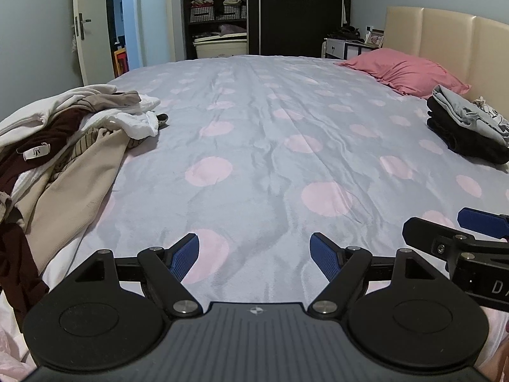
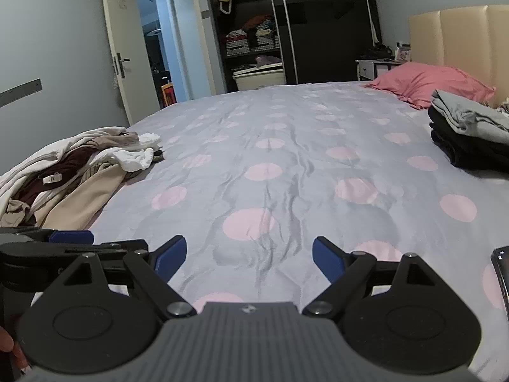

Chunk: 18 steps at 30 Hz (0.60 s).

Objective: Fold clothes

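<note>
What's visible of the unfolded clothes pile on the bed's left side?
The loose heap of unfolded clothes lies crumpled at the left edge of the grey bedspread with pink dots. It mixes white, beige, taupe and dark maroon soft fabrics, one showing a white neck label. Nothing is folded, and neither gripper touches it.

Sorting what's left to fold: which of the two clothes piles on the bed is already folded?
The dark-and-grey stack near the pink pillow is folded; the pile on the left is a loose jumble.

Left claw [image 1: 254, 256] and right claw [image 2: 249, 259] side by side, both agape, empty.
</note>
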Available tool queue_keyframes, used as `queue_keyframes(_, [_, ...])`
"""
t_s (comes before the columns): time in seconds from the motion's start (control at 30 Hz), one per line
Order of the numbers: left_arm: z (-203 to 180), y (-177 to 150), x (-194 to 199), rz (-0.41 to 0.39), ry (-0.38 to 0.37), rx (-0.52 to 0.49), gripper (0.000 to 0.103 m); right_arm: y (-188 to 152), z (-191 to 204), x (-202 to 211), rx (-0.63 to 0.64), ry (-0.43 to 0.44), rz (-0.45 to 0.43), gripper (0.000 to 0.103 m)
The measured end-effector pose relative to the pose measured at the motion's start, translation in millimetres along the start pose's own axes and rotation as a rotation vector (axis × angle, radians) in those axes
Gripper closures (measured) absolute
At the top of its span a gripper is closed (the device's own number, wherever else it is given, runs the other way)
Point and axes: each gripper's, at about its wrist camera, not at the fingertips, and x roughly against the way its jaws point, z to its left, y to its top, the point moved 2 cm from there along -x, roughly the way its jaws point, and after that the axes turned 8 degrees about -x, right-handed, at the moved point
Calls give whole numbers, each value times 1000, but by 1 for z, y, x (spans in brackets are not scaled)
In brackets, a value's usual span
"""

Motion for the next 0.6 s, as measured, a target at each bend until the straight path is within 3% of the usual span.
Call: queue_keyframes(0.6, [0, 3, 3, -13, 6, -3, 27, 3, 5, 6, 7, 20, -27, 14])
